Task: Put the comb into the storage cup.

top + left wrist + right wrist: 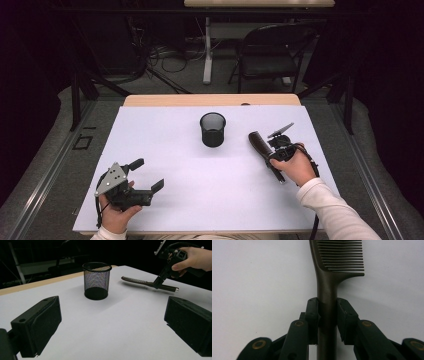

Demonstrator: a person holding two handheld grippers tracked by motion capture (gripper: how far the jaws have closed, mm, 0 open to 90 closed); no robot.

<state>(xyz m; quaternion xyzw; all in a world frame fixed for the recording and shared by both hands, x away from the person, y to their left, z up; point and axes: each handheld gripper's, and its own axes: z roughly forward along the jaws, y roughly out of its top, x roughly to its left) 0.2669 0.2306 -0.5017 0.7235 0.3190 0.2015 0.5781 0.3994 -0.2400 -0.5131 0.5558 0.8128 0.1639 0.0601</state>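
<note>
A white table with a wooden strip along its far edge carries the scene, with a dark folding chair and loose cables on the floor beyond it. Near the middle of the table, toward the far edge, a black mesh pen cup stands upright and open at the top, well apart from both hands. To its right, toward the right edge, a dark comb lies flat on the white surface, its toothed end pointing to the far side and toward the cup. The right gripper, held in the person's right hand, has its jaws closed on the comb's handle just below the teeth, the pads pressing it from both sides in the right gripper view. At the near left corner the left gripper, gripped by the left hand, rests low with its jaws spread wide and nothing between them. Bare table lies between that gripper and the cup; nothing blocks the way from comb to cup.
</note>
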